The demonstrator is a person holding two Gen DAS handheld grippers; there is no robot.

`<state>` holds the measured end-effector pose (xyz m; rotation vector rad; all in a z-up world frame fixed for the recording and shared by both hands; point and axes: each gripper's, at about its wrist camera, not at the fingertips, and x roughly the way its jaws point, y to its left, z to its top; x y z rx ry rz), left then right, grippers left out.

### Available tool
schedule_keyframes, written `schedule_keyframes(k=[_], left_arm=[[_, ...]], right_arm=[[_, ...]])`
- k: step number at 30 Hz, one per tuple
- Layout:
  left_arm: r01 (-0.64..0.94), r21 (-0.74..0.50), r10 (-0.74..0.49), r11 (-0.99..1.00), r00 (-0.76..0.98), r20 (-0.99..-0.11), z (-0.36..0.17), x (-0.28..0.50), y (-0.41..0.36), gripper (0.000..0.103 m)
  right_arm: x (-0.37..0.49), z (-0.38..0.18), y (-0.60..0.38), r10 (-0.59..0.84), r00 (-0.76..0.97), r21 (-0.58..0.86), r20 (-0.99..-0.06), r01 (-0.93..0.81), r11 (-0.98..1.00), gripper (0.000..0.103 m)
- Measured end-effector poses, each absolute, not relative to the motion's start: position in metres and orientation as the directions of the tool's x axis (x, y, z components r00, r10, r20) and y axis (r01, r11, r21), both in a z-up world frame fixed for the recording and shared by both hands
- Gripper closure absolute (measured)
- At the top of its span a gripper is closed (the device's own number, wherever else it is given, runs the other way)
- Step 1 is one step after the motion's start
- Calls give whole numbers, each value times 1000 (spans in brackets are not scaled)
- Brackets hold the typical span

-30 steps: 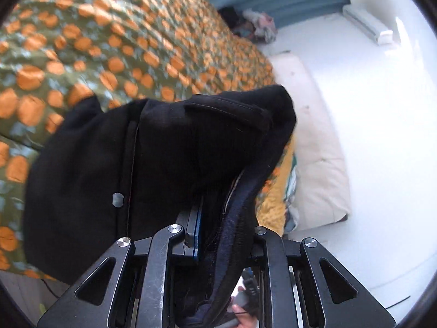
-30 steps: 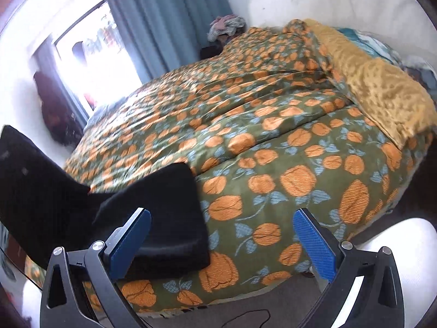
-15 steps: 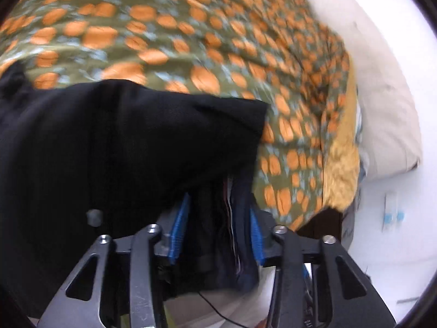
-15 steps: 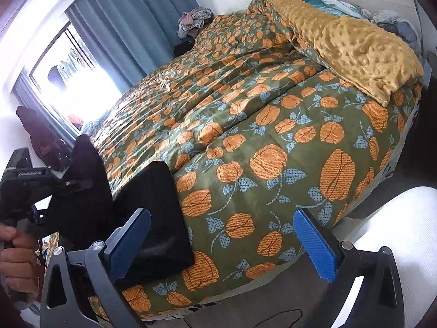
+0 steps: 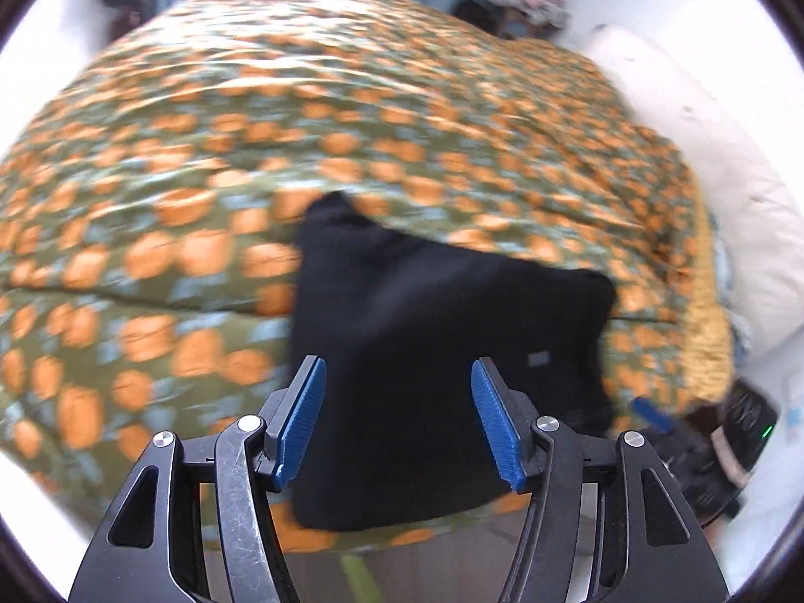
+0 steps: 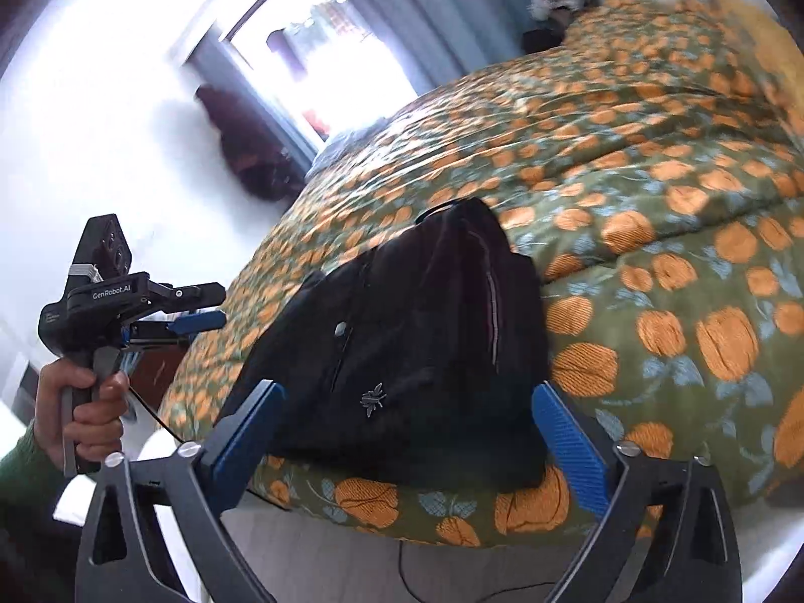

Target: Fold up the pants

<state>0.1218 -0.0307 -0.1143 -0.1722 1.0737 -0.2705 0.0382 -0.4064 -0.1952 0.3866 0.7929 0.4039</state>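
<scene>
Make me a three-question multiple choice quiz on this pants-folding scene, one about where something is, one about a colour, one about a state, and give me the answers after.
1. Where do the black pants lie?
A. near the edge of the patterned bedspread
B. on the floor
C. over a chair

2. What colour are the pads of the left gripper?
A. red
B. blue
C. yellow

3. What does the left gripper hold?
A. the pants
B. a pillow
C. nothing

Answers:
1 A, the pants rest on the orange-and-green cover by its near edge.
2 B, both pads are blue in the left wrist view.
3 C, its jaws are opening with a clear gap between them, and the pants lie on the bed beyond.
</scene>
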Motion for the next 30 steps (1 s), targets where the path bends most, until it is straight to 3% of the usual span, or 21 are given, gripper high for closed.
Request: schedule_keyframes(k=[1,3,7,8,9,14,18,20,22,24,26,27,30], left_arm=[[106,-262,-281,959,443,-851,-121,120,-21,42],[45,-295,-285,954,425,-859,-137,114,-3,42],[-8,-332,-300,943,408,-862,-160,105,8,42],[-8,-336,-305,942,397,-866,-165,105,5,42],[-3,-340,-313,940,387,-867,-168,104,3,42],[65,-318,-316,946,414,-854,-161,99,-11,42],[74,-313,-315,947,405,-858,-165,101,-15,42],[69,-320,-319,945,410,-855,-167,100,-13,41],[63,-314,-312,947,402,-861,-171,100,-12,41],[53,-310,-306,949,389,-869,-175,101,-12,41],[47,-317,-309,947,393,-866,-174,101,-11,41],[48,-316,-308,948,397,-865,-172,100,-11,41],[85,-263,-273,961,438,-856,-159,96,-16,40]], right_arm=[[49,-198,-403,502,582,462,-640,-230,857,30],[64,-202,-397,551,485,479,-679,-276,833,39],[78,-214,-389,502,428,450,-751,-224,864,54],[80,-216,-390,490,437,451,-755,-197,871,63],[80,-214,-392,485,445,457,-753,-176,872,91],[65,-192,-418,468,547,482,-694,-129,866,91],[67,-221,-419,455,452,475,-767,-76,876,90],[66,-208,-416,435,479,442,-762,-107,891,77],[69,-198,-411,419,498,399,-759,-153,904,54],[79,-198,-403,397,477,352,-784,-185,917,53],[92,-213,-399,402,399,349,-824,-201,915,57],[99,-216,-397,410,375,358,-831,-203,911,84],[92,-192,-404,421,408,369,-810,-204,907,92]])
